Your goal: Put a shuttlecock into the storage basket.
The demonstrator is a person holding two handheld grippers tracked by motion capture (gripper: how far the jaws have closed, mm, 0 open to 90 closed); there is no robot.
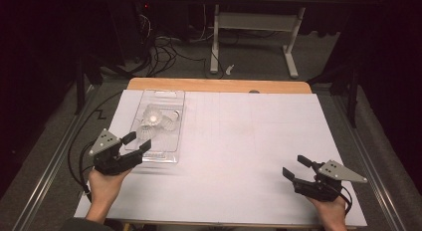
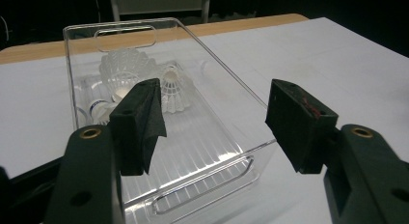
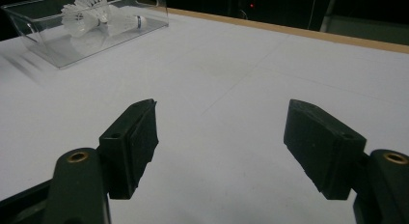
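Observation:
A clear plastic tray (image 1: 175,122) (image 2: 226,84) (image 3: 46,51) lies on the left half of the white table cover, holding several white shuttlecocks (image 1: 153,120) (image 2: 126,75) (image 3: 89,15) bunched in its far part. My left gripper (image 1: 137,142) (image 2: 217,122) hovers over the tray's near end, open, with nothing between its jaws. At the near right of the table my right gripper (image 1: 297,167) (image 3: 222,147) is open over bare white cover, far from the tray.
The white cover (image 1: 259,136) spans most of the wooden table (image 1: 219,85). A table frame with white legs (image 1: 215,47) and loose cables (image 1: 164,54) stand on the floor beyond the far edge. Metal rails (image 1: 50,166) run along both sides.

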